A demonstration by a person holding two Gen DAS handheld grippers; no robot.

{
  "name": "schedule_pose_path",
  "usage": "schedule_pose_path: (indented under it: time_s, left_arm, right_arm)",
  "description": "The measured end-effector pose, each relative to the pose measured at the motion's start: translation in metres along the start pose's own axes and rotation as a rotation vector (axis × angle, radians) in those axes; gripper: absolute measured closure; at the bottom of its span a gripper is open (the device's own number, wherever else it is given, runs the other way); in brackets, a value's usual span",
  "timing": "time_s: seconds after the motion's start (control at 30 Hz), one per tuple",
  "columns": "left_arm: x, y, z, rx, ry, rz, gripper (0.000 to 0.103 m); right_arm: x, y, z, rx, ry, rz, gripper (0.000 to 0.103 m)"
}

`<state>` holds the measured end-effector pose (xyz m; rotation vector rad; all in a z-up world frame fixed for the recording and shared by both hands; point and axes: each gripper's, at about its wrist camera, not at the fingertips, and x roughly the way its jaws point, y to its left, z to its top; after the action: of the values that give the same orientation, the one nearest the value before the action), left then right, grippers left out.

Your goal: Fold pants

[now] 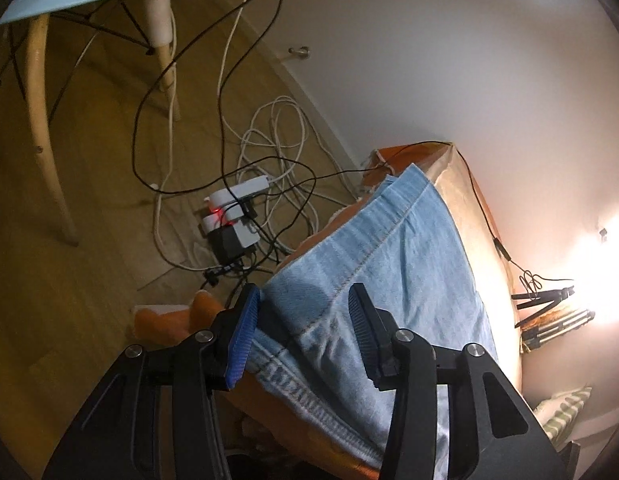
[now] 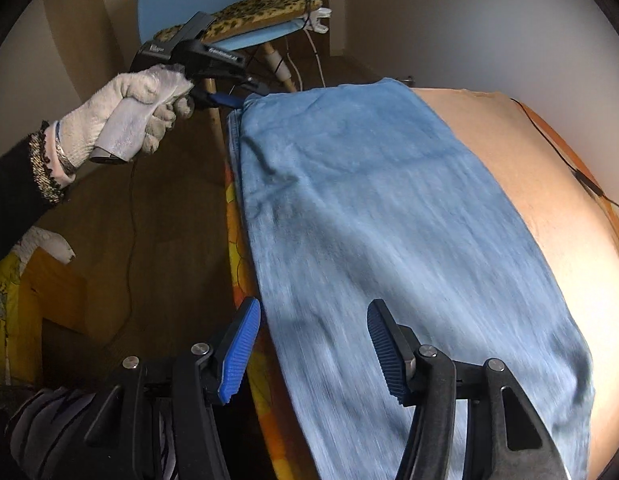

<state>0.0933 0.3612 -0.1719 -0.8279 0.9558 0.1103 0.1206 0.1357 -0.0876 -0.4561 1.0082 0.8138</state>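
Pants (image 2: 389, 216) blurred, cut off below right hand-held gripper (image 2: 313, 344); both jaws wide. Left hand-held gripper (image 1: 301, 328) straddles the tabletop (image 2: 549, 184) edge; floor (image 1: 89, 240) leftward.

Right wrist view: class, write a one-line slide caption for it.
Open right gripper over light-blue pants on the table; gloved left hand holds the left gripper at their far end.

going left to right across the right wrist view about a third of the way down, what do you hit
gloved hand → the other gripper it holds, at the pants' far corner → blue pants → bare tan table top → black cable near the right edge
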Motion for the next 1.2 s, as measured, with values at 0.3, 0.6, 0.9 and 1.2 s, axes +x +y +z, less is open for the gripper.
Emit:
schedule_pose_path:
  time_s: [0.3,0.6,0.9,1.2]
  left_arm:
    - [0.000,-0.008,-0.003,0.031,-0.073,0.013,0.086]
    - [-0.011,-0.015,-0.001,0.060,-0.106,-0.001,0.087]
    - [-0.024,-0.004,-0.016,0.055,-0.146,0.022,0.088]
    - [-0.034,0.031,-0.013,-0.072,-0.160,0.007,0.062]
  right_arm:
    - [0.022,0.008,0.020,-0.042,-0.005,-0.028,0.046]
    - [0.037,0.020,0.026,-0.087,0.018,-0.030,0.067]
    - [0.041,0.028,0.029,-0.132,0.061,0.008,0.103]
    - [0.042,0.031,0.031,-0.138,0.065,0.003,0.100]
